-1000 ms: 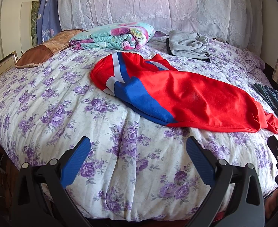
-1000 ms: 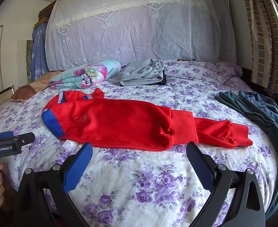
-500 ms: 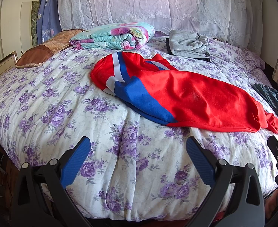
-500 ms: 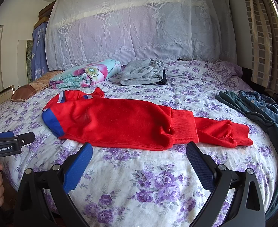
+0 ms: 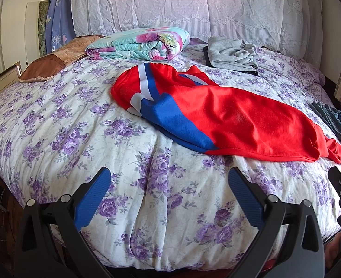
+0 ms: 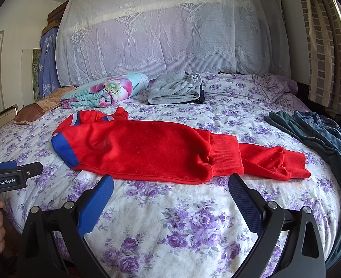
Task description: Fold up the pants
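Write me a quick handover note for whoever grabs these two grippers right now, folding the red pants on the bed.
Left gripper: open, empty, hanging over the near edge of the bed.
Right gripper: open, empty, just short of the pants' near edge.
Red pants: lying lengthwise across the bed, blue-striped waist end on the left, cuffs bunched on the right.
Done: they look doubled leg on leg.
Left: smooth the cuffs, then fold end to end.

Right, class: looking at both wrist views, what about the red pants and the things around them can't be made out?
- Red pants, left wrist view: cuffs bunched at the right edge.
- Dark garment under the grey folded clothes, right wrist view: mostly covered.
- Teal clothes: cut off at the right edge.
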The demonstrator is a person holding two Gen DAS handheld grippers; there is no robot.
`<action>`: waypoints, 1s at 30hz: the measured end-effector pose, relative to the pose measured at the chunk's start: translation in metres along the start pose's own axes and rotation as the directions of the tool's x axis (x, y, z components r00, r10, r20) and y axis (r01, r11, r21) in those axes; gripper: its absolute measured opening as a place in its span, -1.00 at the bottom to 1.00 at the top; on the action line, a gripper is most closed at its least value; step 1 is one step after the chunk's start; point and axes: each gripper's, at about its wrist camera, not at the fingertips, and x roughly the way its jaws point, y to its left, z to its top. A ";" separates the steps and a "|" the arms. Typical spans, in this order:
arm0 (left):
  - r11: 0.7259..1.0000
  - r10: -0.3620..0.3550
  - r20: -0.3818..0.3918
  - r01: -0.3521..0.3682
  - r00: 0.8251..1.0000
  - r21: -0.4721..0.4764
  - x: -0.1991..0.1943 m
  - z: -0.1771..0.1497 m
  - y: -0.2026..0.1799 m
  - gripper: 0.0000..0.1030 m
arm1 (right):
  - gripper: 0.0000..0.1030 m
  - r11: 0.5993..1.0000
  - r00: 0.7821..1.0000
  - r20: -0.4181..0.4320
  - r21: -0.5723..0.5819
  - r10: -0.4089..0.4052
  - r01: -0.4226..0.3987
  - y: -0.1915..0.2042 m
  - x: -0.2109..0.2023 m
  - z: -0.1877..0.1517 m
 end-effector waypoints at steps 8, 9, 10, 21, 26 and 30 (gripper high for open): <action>1.000 -0.023 -0.012 0.023 1.000 -0.007 0.004 -0.002 0.004 0.91 | 0.93 1.000 1.000 -0.012 0.005 0.005 -0.005 0.001 0.005 -0.003; 0.999 -0.035 -0.017 0.035 0.999 -0.011 0.005 -0.003 0.005 0.91 | 0.93 1.000 1.000 -0.015 0.008 0.009 -0.009 0.001 0.005 -0.004; 0.998 -0.052 -0.027 0.051 0.998 -0.021 0.009 -0.004 0.009 0.91 | 0.93 1.000 1.000 -0.022 0.015 0.015 -0.014 -0.001 0.007 -0.005; 0.946 -0.276 -0.113 0.249 0.955 -0.205 0.065 0.031 0.065 0.91 | 0.93 0.962 0.984 -0.086 0.236 0.158 -0.134 -0.050 0.026 -0.012; 0.887 -0.384 -0.147 0.320 0.912 -0.333 0.117 0.069 0.092 0.91 | 0.93 0.906 0.959 -0.139 0.384 0.248 -0.179 -0.078 0.046 -0.019; 0.835 -0.429 -0.142 0.332 0.892 -0.439 0.149 0.098 0.116 0.91 | 0.93 0.852 0.945 -0.130 0.483 0.300 -0.203 -0.096 0.054 -0.027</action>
